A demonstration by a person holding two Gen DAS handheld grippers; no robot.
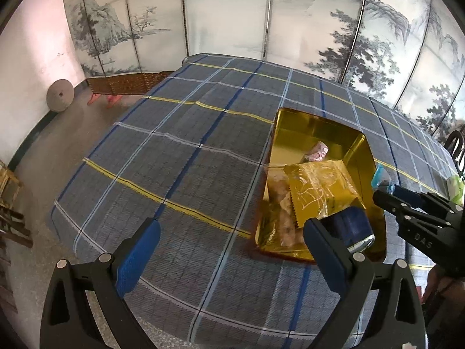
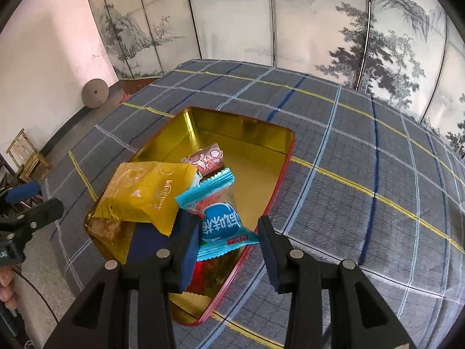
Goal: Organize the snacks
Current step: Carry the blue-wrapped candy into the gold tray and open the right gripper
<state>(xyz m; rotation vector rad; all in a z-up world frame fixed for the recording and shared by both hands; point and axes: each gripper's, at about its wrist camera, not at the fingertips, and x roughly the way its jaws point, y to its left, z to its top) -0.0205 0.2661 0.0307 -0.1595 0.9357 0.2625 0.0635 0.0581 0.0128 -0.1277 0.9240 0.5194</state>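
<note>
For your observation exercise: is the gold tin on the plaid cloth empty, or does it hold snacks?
Not empty. The gold tin holds a yellow packet, a pink sweet and a blue packet.

A lived-in room of a home, by the look of it. Across the top of the frame runs a folding screen painted with ink-wash mountains and pines. The middle of the frame is filled by a counter under a grey plaid cloth with blue and yellow lines. At the left, a plain whitish wall meets a speckled floor, where a round stone disc leans against the wall. A wooden chair stands at the left edge.
</note>
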